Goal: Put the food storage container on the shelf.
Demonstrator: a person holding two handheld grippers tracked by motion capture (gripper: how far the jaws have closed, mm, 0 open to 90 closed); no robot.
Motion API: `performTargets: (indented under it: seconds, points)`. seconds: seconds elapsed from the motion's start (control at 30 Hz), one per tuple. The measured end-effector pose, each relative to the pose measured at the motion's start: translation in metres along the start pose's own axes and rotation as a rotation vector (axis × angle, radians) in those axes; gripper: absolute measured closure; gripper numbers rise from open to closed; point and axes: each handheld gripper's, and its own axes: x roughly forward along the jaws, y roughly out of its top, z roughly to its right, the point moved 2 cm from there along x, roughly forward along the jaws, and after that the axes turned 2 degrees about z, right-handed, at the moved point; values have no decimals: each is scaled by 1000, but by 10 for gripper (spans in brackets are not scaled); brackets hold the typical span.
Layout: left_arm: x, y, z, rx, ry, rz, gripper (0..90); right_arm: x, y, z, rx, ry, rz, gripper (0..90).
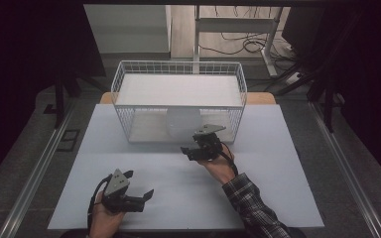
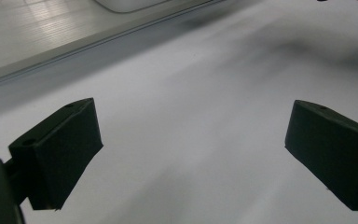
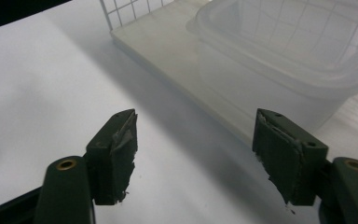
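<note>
White table [image 1: 144,178] lies bare before you; your right claw [image 1: 194,147], jaws wide and empty, faces the translucent plastic tub [image 3: 279,51] inside the white wire basket [image 1: 129,89]. Likely next: reach in, grip its rim. Left claw [image 1: 141,190] gapes idle.

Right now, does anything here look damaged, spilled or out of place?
Yes: the right gripper has torn, ragged pads with material peeling at the edges. The translucent container in the wire basket sits upright, with nothing spilled.
</note>
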Motion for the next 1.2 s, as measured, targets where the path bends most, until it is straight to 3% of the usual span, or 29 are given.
performTargets:
  seconds: [0.6, 0.87, 1.2]
  points:
    - [1, -1, -1, 9, -13, -11, 30, -28, -21, -10, -32, 17, -21, 165]
    - [0, -1, -3, -6, -12, -7, 27, -49, -35, -11, -23, 22, -31, 83]
    - [-1, -1, -5, -10, -13, -6, 28, -78, -47, -11, -39, -1, -24, 52]
